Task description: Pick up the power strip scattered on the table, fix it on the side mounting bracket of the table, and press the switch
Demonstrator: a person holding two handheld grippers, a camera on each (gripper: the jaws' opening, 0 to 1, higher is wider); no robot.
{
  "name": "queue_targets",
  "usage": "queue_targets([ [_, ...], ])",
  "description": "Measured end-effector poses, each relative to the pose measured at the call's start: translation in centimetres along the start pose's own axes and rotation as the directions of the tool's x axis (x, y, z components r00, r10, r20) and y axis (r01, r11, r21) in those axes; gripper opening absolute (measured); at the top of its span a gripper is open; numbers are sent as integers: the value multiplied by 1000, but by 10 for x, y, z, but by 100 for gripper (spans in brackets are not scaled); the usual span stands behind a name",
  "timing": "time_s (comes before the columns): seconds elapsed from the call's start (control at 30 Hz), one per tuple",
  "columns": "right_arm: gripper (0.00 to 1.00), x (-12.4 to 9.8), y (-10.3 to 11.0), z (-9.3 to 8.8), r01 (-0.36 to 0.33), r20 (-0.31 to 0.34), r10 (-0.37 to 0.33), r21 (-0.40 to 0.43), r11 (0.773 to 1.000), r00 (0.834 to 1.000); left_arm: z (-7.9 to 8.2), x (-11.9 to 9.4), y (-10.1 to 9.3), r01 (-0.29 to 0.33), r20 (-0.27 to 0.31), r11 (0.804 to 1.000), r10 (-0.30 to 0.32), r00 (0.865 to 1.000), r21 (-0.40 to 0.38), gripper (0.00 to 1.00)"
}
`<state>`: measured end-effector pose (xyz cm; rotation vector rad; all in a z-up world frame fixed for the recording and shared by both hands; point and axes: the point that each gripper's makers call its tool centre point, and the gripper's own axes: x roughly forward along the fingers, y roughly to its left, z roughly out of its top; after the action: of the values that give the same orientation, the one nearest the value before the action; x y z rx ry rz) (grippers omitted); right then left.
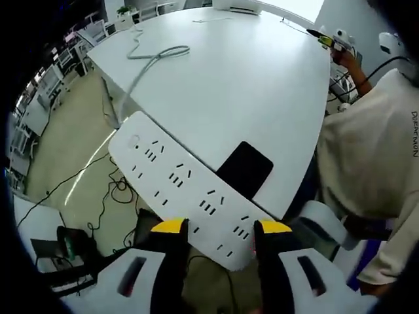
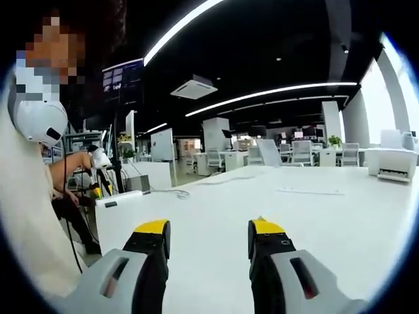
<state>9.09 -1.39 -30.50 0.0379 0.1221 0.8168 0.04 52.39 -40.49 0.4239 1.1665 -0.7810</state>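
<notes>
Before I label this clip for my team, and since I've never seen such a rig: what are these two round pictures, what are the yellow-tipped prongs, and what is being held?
A person holds a handheld claw in each hand, each carrying a fisheye camera looking along its two yellow-tipped jaws. In the left gripper view, the left claw grips one end of a long white plastic power strip, held at the edge of the big white table. Its grey cable trails across the tabletop, and a flat black rectangular pad lies near the table's edge. In the right gripper view, the right claw hovers open and empty above the table, with the person's sleeve at the left.
</notes>
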Motion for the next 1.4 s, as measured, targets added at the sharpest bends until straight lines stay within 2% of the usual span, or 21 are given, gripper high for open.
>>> queue_targets([
  [0.07, 44, 3, 1, -1, -7, -3, 7, 0, 1000, 1000, -1, 0, 0, 0, -9, 1000, 1, 1000, 21, 45],
  [0.2, 44, 7, 2, -1, -21, -7, 21, -1, 1000, 1000, -1, -1, -1, -6, -14, 1000, 6, 1000, -1, 45],
  [0.4, 44, 16, 7, 1, -49, -12, 49, -5, 999, 999, -1, 0, -3, -9, -66, 1000, 10, 998, 4, 45],
  [0.63, 43, 30, 9, 4, -81, -15, 81, 3, 997, 997, -1, -1, -2, -12, -94, 1000, 13, 996, 6, 45],
  [1.0, 43, 65, 29, 46, -157, -13, 157, -61, 986, 988, -2, -1, -1, -18, -92, 1000, 18, 996, -2, 44],
  [1.27, 41, 87, 44, 70, -214, -45, 211, -94, 972, 977, -2, -1, 0, -17, -42, 1000, 17, 999, -9, 44],
  [1.4, 41, 101, 57, 79, -267, -50, 264, -94, 959, 963, -1, 0, 0, -17, -24, 1000, 17, 1000, -10, 44],
])
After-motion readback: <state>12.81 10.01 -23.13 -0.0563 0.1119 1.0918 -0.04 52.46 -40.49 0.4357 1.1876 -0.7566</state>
